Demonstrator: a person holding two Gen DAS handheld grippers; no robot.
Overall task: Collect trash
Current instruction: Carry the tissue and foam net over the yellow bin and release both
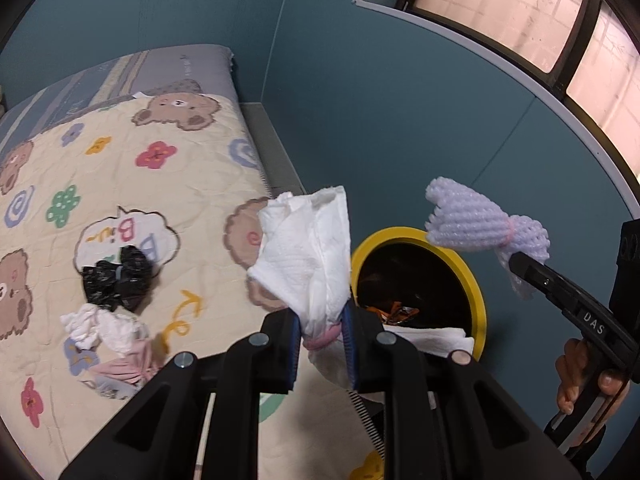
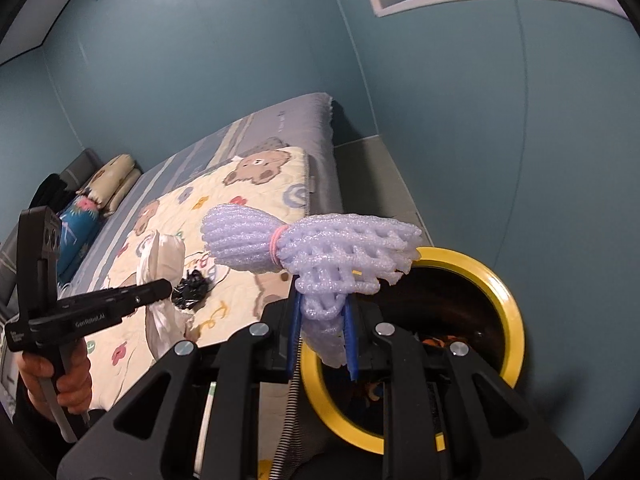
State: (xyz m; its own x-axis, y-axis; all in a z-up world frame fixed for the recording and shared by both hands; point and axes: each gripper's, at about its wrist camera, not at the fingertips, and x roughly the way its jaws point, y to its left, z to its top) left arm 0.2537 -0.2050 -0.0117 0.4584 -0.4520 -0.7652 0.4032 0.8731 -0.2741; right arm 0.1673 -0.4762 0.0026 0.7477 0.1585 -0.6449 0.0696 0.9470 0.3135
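My left gripper [image 1: 322, 336] is shut on a crumpled white paper towel [image 1: 308, 248] tied with a pink band, held up over the bed's edge beside the yellow-rimmed bin [image 1: 474, 280]. My right gripper [image 2: 322, 320] is shut on a lilac foam net [image 2: 320, 248] with a pink band, which hangs over the bin's rim [image 2: 512, 308]. In the left wrist view the foam net [image 1: 480, 224] and right gripper [image 1: 518, 264] show above the bin's far side. A black crumpled bag [image 1: 116, 276] and a white and pink wad [image 1: 108, 332] lie on the quilt.
The bear-print quilt [image 1: 120, 168] covers the bed, with folded pillows [image 2: 116, 184] at its far end. The bin holds an orange wrapper [image 1: 396, 314] and white paper [image 1: 432, 340]. A teal wall [image 1: 400, 120] and a window [image 1: 520, 12] stand behind the bin.
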